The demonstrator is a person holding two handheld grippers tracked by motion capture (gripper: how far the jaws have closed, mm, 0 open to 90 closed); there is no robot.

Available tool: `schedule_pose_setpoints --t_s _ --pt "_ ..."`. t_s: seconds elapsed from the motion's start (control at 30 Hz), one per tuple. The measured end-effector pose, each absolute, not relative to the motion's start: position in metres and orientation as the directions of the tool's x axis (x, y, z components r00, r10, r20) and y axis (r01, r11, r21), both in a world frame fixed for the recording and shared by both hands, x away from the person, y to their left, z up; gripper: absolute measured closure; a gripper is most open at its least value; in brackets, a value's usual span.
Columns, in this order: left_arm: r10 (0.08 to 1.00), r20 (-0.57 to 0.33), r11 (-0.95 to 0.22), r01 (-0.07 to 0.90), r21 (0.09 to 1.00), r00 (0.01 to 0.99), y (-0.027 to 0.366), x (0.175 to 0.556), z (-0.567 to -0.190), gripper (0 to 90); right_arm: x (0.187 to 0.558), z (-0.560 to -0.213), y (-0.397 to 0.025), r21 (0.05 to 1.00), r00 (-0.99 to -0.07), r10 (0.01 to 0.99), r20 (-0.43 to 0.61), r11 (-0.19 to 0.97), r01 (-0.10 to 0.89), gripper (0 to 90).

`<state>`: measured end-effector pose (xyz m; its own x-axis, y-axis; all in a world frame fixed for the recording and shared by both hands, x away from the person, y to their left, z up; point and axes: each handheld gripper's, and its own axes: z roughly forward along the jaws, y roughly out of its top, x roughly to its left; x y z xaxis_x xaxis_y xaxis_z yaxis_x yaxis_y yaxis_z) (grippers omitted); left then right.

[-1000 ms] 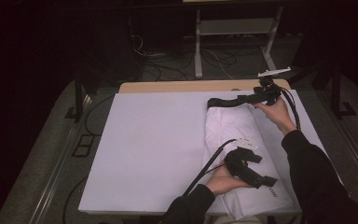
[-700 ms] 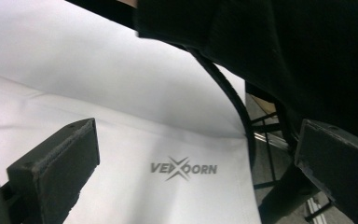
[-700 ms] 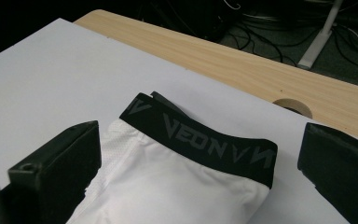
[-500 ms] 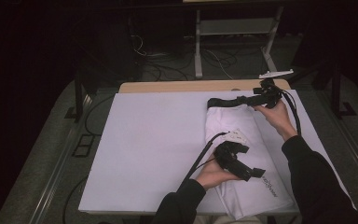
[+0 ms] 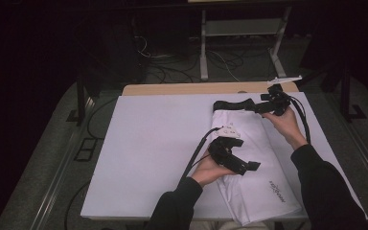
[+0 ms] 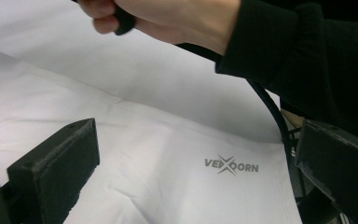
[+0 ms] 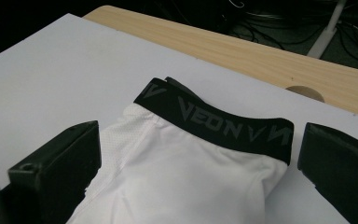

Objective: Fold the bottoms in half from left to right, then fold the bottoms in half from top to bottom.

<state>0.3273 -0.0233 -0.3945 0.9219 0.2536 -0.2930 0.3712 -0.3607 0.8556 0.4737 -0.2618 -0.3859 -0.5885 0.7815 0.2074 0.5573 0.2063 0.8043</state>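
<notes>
The white shorts (image 5: 254, 158) are laid flat on the bench (image 5: 148, 143) for folding, both hand-held grippers, left (image 5: 239, 165) and right (image 5: 263, 106), being held wide open and empty.

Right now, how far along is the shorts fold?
Done: the white shorts lie lengthwise in a narrow strip on the white sheet, black waistband at the far end. In hand: left tongs open over the middle, right tongs open at the waistband. Left, probably: folding end to end.
</notes>
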Motion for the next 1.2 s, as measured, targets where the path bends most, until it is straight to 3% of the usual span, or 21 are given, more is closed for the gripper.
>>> schedule_pose_setpoints --t_s 0.5,1.2 --pt "0.331 -0.272 -0.340 0.383 0.859 0.904 -0.001 0.357 -0.387 0.0 0.460 -0.392 -0.272 0.811 -0.577 0.786 0.222 0.179 0.556 0.0" --pt "0.436 -0.309 -0.287 0.456 0.843 0.845 0.028 0.409 -0.393 0.0 0.456 -0.402 -0.273 0.802 -0.583 0.777 0.239 0.180 0.569 0.0"
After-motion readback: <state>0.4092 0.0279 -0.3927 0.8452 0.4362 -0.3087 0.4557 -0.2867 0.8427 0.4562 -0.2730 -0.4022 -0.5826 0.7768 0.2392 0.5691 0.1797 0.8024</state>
